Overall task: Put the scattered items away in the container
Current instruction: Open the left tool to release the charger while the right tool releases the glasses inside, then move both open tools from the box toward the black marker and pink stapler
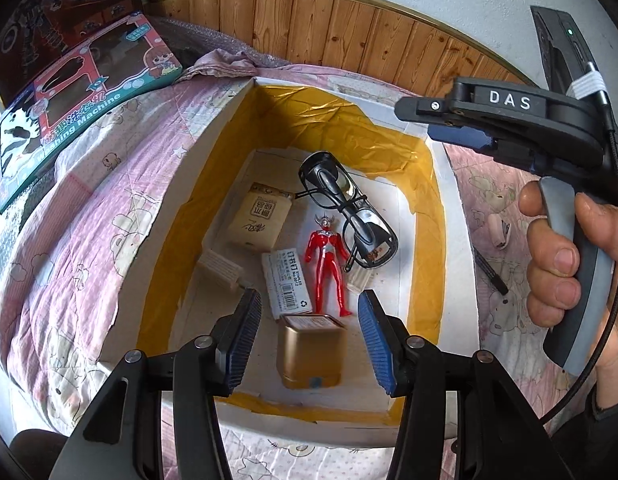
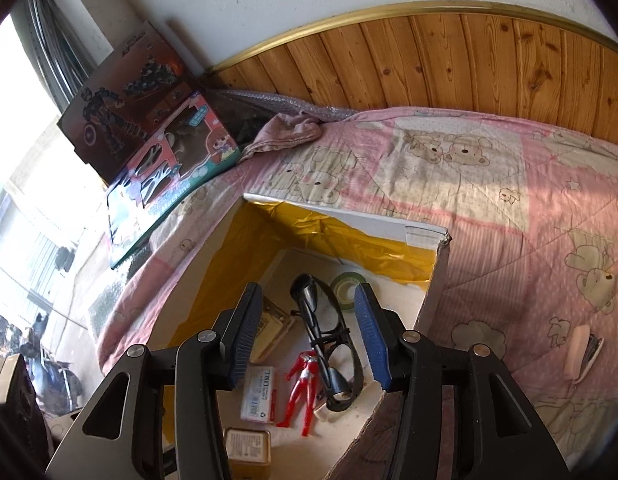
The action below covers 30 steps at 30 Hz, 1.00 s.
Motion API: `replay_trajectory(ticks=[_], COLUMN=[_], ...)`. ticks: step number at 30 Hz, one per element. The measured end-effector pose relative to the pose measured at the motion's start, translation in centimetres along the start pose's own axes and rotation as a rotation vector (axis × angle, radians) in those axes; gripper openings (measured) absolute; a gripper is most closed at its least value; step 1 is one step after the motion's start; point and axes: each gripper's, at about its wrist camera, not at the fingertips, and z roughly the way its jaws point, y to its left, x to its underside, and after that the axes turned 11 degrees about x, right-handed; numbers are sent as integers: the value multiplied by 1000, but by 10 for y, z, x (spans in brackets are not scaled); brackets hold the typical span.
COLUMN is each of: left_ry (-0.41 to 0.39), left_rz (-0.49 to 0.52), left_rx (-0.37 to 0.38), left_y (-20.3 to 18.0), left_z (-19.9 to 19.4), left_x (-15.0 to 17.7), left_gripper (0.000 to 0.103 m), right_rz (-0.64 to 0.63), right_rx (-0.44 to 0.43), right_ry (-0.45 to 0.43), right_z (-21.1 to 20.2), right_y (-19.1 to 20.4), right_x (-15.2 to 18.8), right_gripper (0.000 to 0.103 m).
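Both pairs of tongs hang over an open white box (image 1: 441, 208) lined with yellow tape, which sits on a bed covered by a pink bear-print quilt (image 1: 109, 208).

The left tongs (image 1: 309, 340) stand with the jaws spread wide and nothing between them. Directly below the gap lies a gold tin (image 1: 309, 360) on the box floor. Just ahead of the tongs lie a red toy figure (image 1: 327, 260) and, touching its left side, a white staples box (image 1: 283, 280). Further ahead are black safety glasses (image 1: 349, 216), their lower lens overlapping the figure's right arm, and a tan tissue pack (image 1: 261, 216) off to the left.

The right tongs (image 2: 305, 336) are also spread apart and empty. The glasses (image 2: 329, 344) show through the gap between them, running from near the far wall towards the near edge, with the red figure (image 2: 303, 388) and staples box (image 2: 259, 392) below and slightly left. A roll of green tape (image 2: 347, 284) lies ahead, by the far wall of the box.

Outside the box, right of the left tongs, a black pen (image 1: 491, 272) and a small pale clip-like item (image 1: 499, 232) lie on the quilt, near the hand (image 1: 565, 264) gripping the right tool's handle. In the right wrist view the same pale item (image 2: 581, 352) lies on the quilt well right of the right tongs.
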Motion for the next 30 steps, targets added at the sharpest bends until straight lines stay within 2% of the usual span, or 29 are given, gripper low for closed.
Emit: replay_trajectory(ticks=[8, 14, 18, 23, 30], left_ry=[-70, -85, -107, -113, -67], left_rz=[-43, -8, 15, 84, 163], left_rx=[-10, 24, 60, 122, 200], left_y=[9, -17, -39, -76, -128], left_z=[-41, -56, -65, -71, -49], left_x=[-3, 10, 18, 27, 38], left_gripper=[52, 52, 52, 52, 52], right_rz=[9, -3, -3, 36, 115], right_rx=[-108, -198, -235, -167, -21], right_ry=[-79, -125, -158, -219, -192], right_z=[-74, -127, -163, -201, -208], right_y=[7, 5, -14, -55, -113], right_x=[3, 20, 38, 55, 79], right_gripper=[51, 51, 50, 46, 43])
